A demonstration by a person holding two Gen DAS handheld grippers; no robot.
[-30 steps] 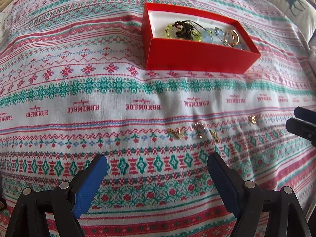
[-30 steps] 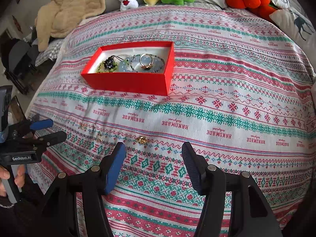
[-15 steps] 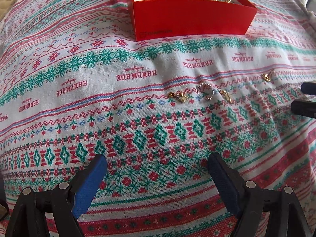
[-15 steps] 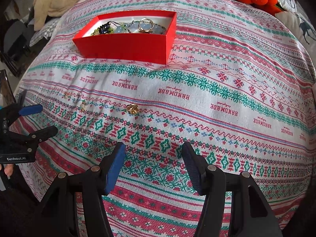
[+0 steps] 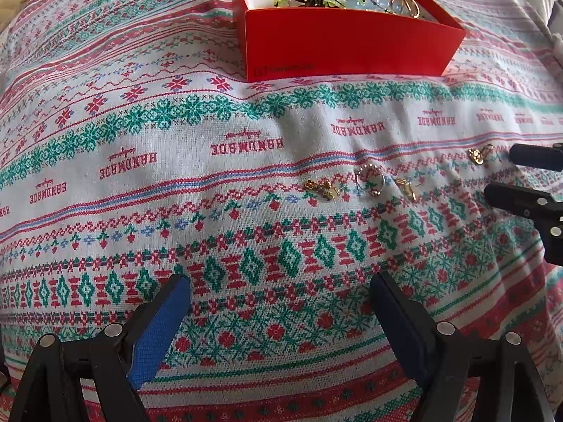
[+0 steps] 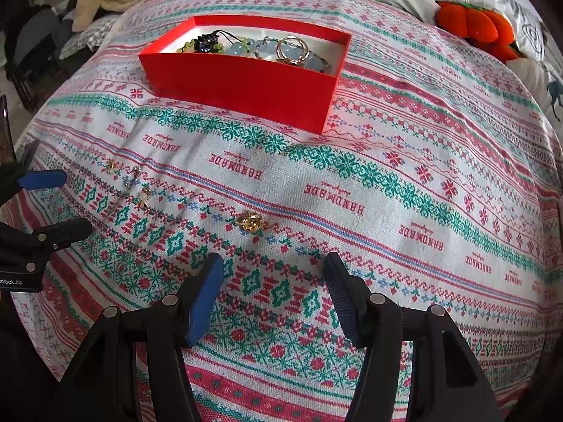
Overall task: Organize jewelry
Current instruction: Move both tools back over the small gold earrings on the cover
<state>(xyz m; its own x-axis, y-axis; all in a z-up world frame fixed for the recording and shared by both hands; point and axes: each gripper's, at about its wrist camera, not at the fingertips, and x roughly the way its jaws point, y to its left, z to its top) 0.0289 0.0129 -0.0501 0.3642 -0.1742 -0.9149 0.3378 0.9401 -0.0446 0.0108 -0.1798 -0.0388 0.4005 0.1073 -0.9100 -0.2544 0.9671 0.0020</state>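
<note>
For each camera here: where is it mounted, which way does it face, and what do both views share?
Left wrist: sits on the left claw, angled down at the bedspread; its open fingers and the right claw's tips show.
Right wrist: sits on the right claw, same tilt; the left claw shows.
Shared: red box, four loose gold pieces.

Red box (image 6: 242,86) open on bedspread, holds bead bracelets (image 6: 246,47) and gold ring (image 6: 292,49); four small gold pieces (image 5: 369,183) loose in a row in front

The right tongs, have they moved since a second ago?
Yes. The right tongs have come down and closer to the bedspread: the red box and the gold earring look larger and nearer.
</note>
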